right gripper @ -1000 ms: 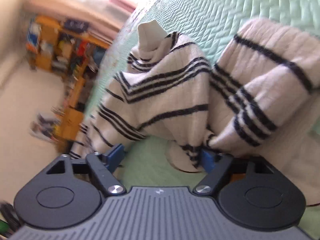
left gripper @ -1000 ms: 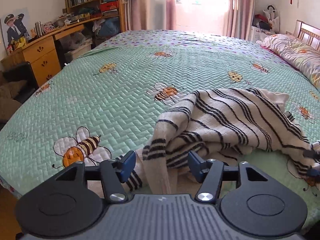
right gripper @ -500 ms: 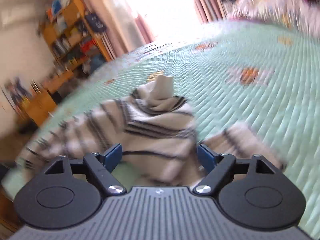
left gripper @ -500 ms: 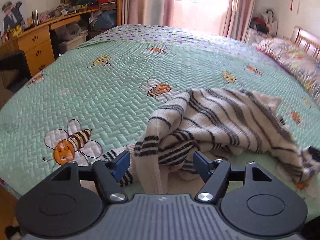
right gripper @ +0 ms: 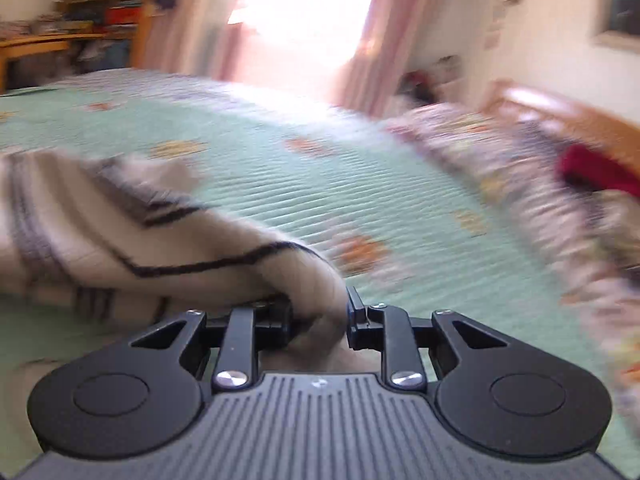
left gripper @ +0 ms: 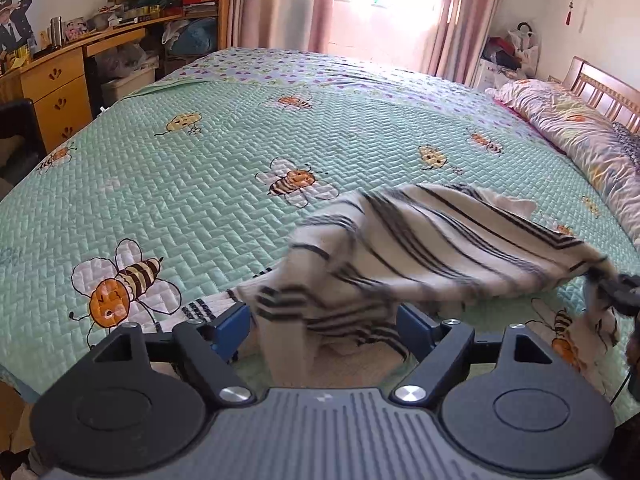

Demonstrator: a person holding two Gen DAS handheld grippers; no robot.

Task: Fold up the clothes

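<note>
R gripper (right gripper: 318, 320) jaws just closed, clamped on striped sweater (right gripper: 160, 236) edge; L gripper (left gripper: 324, 324) just opened wide, sweater between pads, not pinched

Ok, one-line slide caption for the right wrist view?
Right gripper clamped on a bunched edge of the striped sweater, lifting it off the green bedspread.

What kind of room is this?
Most likely a home bedroom: a large bed under a green bee-print quilt, a wooden headboard with bedding piled below it, and a cluttered wooden desk by curtained windows.
</note>
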